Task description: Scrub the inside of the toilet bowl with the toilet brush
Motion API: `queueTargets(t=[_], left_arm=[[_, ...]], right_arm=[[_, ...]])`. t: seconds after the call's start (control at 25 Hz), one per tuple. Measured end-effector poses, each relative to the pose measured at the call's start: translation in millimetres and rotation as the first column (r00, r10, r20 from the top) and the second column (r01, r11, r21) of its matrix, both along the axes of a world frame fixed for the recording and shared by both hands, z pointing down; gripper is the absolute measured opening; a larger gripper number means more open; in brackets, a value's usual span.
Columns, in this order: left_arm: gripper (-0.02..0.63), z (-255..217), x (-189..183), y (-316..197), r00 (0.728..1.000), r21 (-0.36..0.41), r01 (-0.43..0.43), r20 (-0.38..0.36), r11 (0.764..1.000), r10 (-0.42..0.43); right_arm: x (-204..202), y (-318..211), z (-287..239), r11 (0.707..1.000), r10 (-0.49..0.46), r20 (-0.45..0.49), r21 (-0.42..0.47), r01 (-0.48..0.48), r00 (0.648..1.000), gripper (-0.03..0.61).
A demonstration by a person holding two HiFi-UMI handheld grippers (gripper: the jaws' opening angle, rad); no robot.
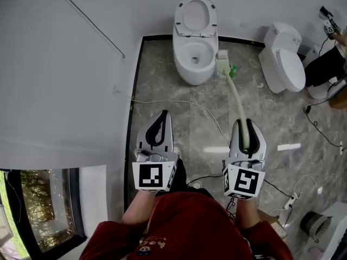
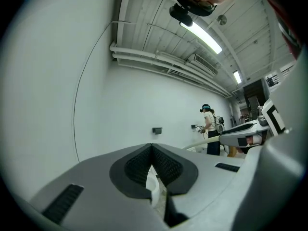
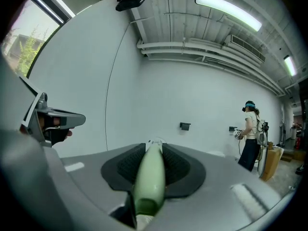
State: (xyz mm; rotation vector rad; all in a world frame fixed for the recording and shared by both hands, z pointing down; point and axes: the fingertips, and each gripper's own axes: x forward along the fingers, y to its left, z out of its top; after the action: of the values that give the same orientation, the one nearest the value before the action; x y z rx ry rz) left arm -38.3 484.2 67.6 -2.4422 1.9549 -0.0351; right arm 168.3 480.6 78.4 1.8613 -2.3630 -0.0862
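A white toilet (image 1: 194,40) stands against the far wall with its lid and seat up and the bowl open. My right gripper (image 1: 246,128) is shut on the pale green handle of the toilet brush (image 1: 236,97) (image 3: 149,179). The brush head (image 1: 223,63) hangs in the air just right of the bowl's rim, outside the bowl. My left gripper (image 1: 161,122) (image 2: 152,148) is shut with nothing in it, held level beside the right one, well short of the toilet.
A second white toilet (image 1: 286,58) with its lid down stands to the right. Cables (image 1: 184,103) trail over the marble floor. A green brush holder (image 1: 233,69) sits between the toilets. Another person (image 3: 250,134) stands by the far wall. A white wall (image 1: 65,64) lies left.
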Motion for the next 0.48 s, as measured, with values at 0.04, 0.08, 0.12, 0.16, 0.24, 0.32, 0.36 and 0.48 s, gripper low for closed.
queueTargets(t=[0.04, 0.08, 0.12, 0.16, 0.24, 0.32, 0.36, 0.48], left_arm=[[0.006, 1.6, -3.2, -8.7, 1.000, -0.003, 0.000, -0.001, 1.000, 0.000], [0.006, 3.2, -5.9, -17.7, 1.000, -0.005, 0.000, -0.003, 1.000, 0.000], [0.006, 4.6, -8.3, -27.0, 1.000, -0.006, -0.001, -0.003, 1.000, 0.001], [0.006, 5.9, -10.8, -36.5, 1.000, -0.008, -0.002, -0.004, 1.000, 0.002], [0.005, 7.7, -17.0, -54.6, 1.000, -0.012, -0.003, -0.007, 1.000, 0.003], [0.006, 8.8, -26.0, -70.8, 1.000, -0.020, -0.003, -0.016, 1.000, 0.003], [0.006, 9.2, -31.1, -78.5, 1.000, -0.026, -0.003, -0.022, 1.000, 0.003], [0.006, 8.1, -46.6, -103.4, 1.000, -0.033, -0.007, -0.030, 0.999, 0.006]], right_arm=[[-4.1, -7.9, 1.8, 1.000, -0.003, -0.003, -0.006, 0.003, 1.000, 0.120], [-7.9, -16.1, 3.5, 1.000, -0.005, -0.006, -0.012, 0.005, 1.000, 0.120], [-11.3, -24.5, 4.9, 1.000, -0.007, -0.009, -0.018, 0.006, 1.000, 0.120], [-14.6, -33.1, 5.9, 1.000, -0.008, -0.011, -0.025, 0.008, 1.000, 0.120], [-22.3, -49.8, 6.7, 0.999, -0.010, -0.019, -0.035, 0.009, 1.000, 0.120], [-32.2, -65.2, 5.6, 0.999, -0.011, -0.030, -0.041, 0.010, 0.999, 0.120], [-37.9, -72.8, 4.4, 0.999, -0.012, -0.036, -0.042, 0.010, 0.999, 0.120], [-56.2, -95.9, 0.8, 0.999, -0.016, -0.053, -0.039, 0.014, 0.998, 0.120]])
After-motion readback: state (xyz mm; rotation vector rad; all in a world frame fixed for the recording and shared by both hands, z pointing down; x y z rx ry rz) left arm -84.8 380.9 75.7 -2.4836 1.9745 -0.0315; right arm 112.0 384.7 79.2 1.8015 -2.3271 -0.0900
